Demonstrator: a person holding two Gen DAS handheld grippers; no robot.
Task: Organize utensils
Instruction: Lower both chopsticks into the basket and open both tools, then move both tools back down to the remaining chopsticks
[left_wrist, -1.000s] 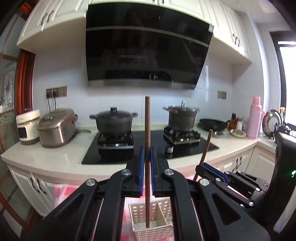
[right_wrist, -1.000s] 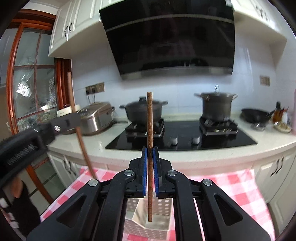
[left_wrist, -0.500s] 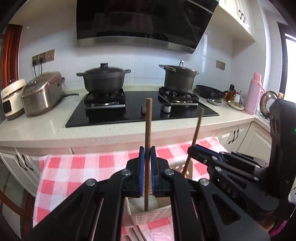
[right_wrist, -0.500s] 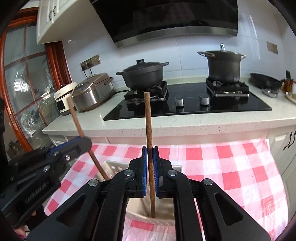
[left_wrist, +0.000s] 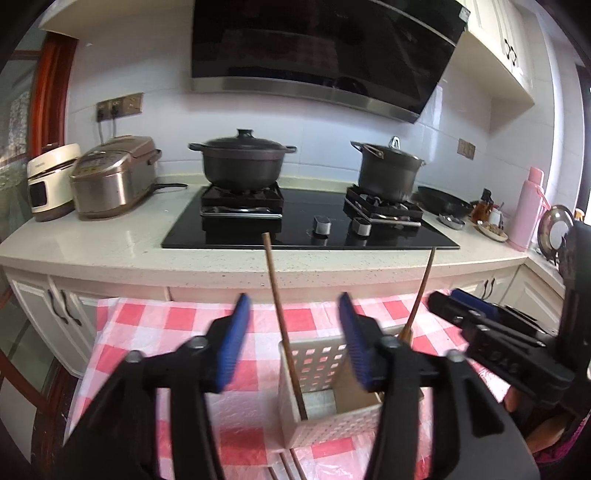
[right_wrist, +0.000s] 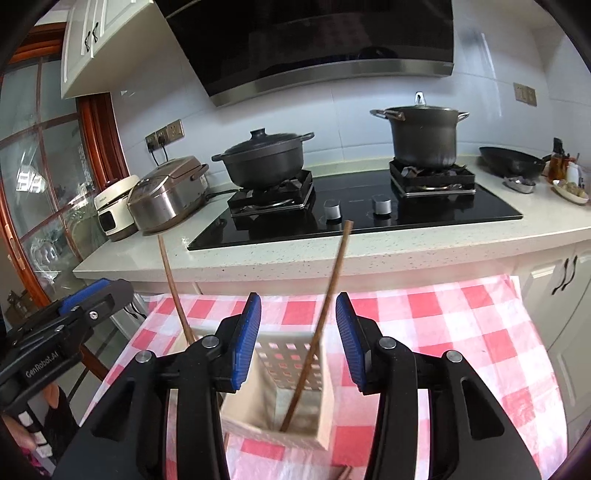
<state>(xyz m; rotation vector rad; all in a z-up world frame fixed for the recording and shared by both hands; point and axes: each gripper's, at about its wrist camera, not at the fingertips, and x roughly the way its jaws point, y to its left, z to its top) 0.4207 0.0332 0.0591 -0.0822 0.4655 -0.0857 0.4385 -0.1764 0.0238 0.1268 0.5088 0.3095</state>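
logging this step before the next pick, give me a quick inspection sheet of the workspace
surface: red and white checked cloth on a table in front of the kitchen counter
job's things: white perforated holder upright on the cloth; two wooden chopsticks, one leaning left, the other leaning right; more sticks flat in front
clutter: nothing seen
grippers: left gripper open, holding nothing; right gripper open, holding nothing
cables: cooker cord on the counter
surroundings: two lidded pots on the hob, rice cooker, pink flask
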